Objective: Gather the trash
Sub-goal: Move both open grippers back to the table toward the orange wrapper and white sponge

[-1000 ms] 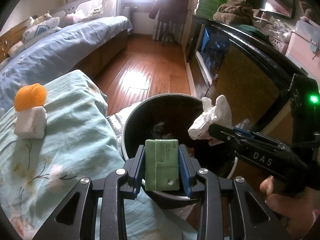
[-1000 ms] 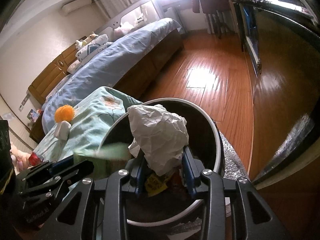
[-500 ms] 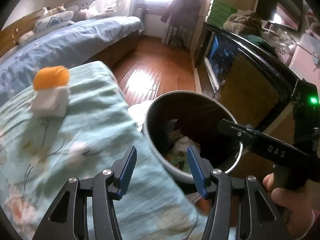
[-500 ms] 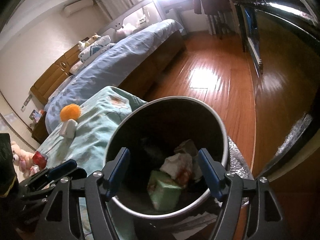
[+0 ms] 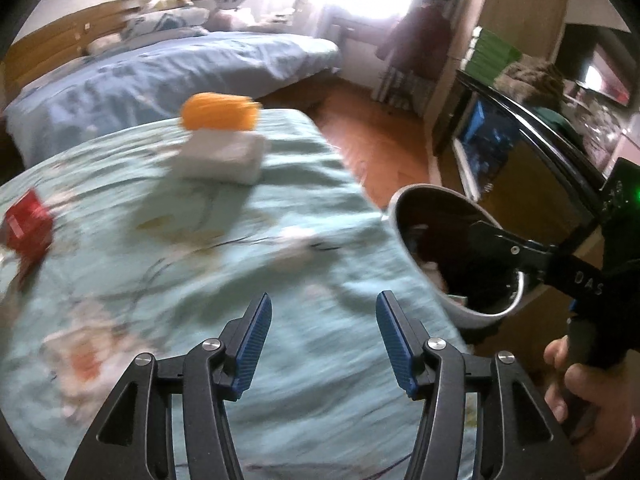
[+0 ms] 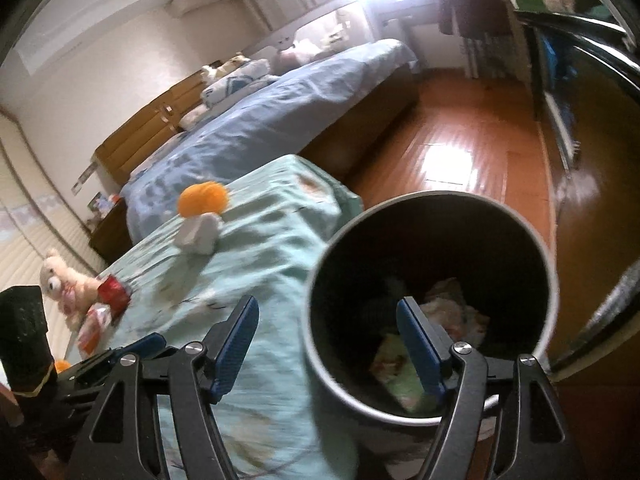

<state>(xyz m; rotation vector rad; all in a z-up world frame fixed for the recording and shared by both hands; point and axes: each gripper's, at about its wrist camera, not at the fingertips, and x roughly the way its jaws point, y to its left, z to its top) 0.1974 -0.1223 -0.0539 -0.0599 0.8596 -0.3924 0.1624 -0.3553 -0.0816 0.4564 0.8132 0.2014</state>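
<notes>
1. Left wrist view: a second ago the left gripper (image 5: 320,340) pinched a green packet over the bin (image 5: 460,256); now its blue pads stand apart with nothing between them, and it looks out over the teal bedspread (image 5: 240,248) rather than into the bin. So the packet is dropped. Trash waiting here: an orange ball (image 5: 218,111) resting on a white wad (image 5: 220,158) near the far end of the spread, and a red packet (image 5: 28,226) at the left edge. The right gripper (image 5: 532,252) reaches over the bin's mouth from the right, held by a hand (image 5: 580,396). The view is blurred, so fine detail is lost.

2. Right wrist view: the right gripper (image 6: 326,344) held a crumpled white paper a second ago; now its jaws are spread wide and empty, straddling the near rim of the bin (image 6: 548,280). The crumpled paper (image 6: 452,300) and the green packet (image 6: 396,364) lie at the bottom of the bin, so both drops landed. The orange ball (image 6: 203,199) and white wad (image 6: 199,232) sit on the spread well to the left, with the red packet (image 6: 114,294) and a snack wrapper (image 6: 93,326) farther left. I judge the next pick is among these.
</notes>
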